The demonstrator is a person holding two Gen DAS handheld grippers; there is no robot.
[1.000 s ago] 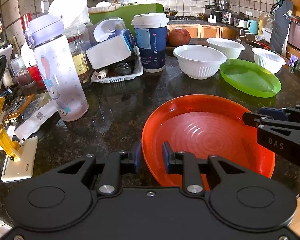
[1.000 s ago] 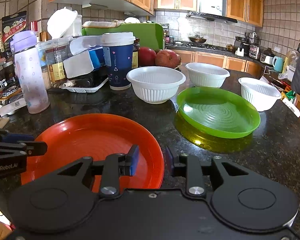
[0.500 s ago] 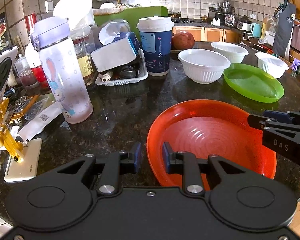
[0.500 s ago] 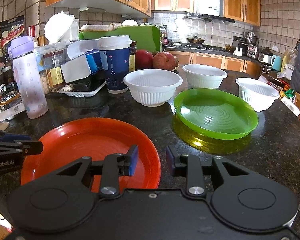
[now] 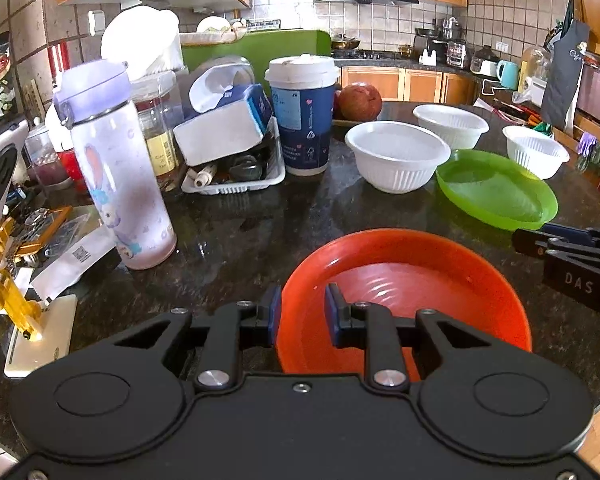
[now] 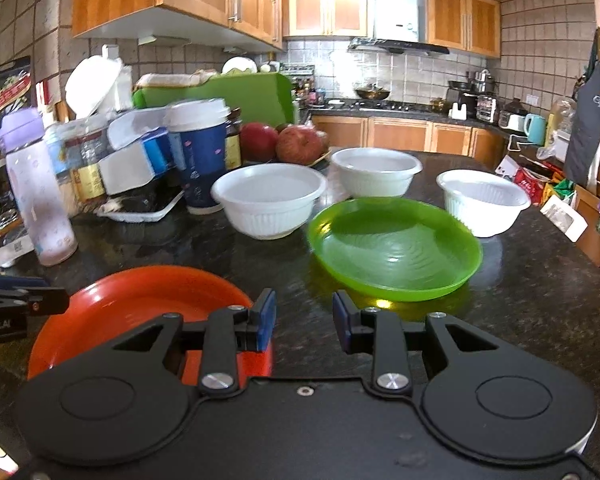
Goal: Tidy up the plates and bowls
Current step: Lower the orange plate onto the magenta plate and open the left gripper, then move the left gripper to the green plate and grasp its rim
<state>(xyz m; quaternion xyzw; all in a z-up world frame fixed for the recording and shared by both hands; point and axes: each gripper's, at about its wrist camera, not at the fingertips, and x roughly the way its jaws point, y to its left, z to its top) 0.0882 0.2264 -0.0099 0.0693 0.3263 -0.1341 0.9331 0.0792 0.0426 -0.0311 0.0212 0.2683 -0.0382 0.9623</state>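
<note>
An orange plate (image 5: 412,292) lies on the dark counter, also in the right wrist view (image 6: 140,308). My left gripper (image 5: 299,314) is open, its fingers straddling the plate's near left rim. My right gripper (image 6: 304,322) is open and empty, at the plate's right edge; it shows in the left wrist view (image 5: 572,256). A green plate (image 6: 396,248) lies beyond, also in the left wrist view (image 5: 496,188). Three white bowls stand behind it: left (image 6: 270,200), middle (image 6: 376,170), right (image 6: 482,200).
A lilac water bottle (image 5: 116,168), a blue paper cup (image 5: 302,116), a white tray with a tissue box (image 5: 232,152) and jars crowd the left. Red fruit (image 6: 300,144) sits behind the bowls. Papers and a yellow object (image 5: 8,292) lie at far left.
Both grippers have risen and pulled back a little; the views sit higher over the counter. The right gripper's jaws have opened slightly wider. The plates and bowls have not moved.
</note>
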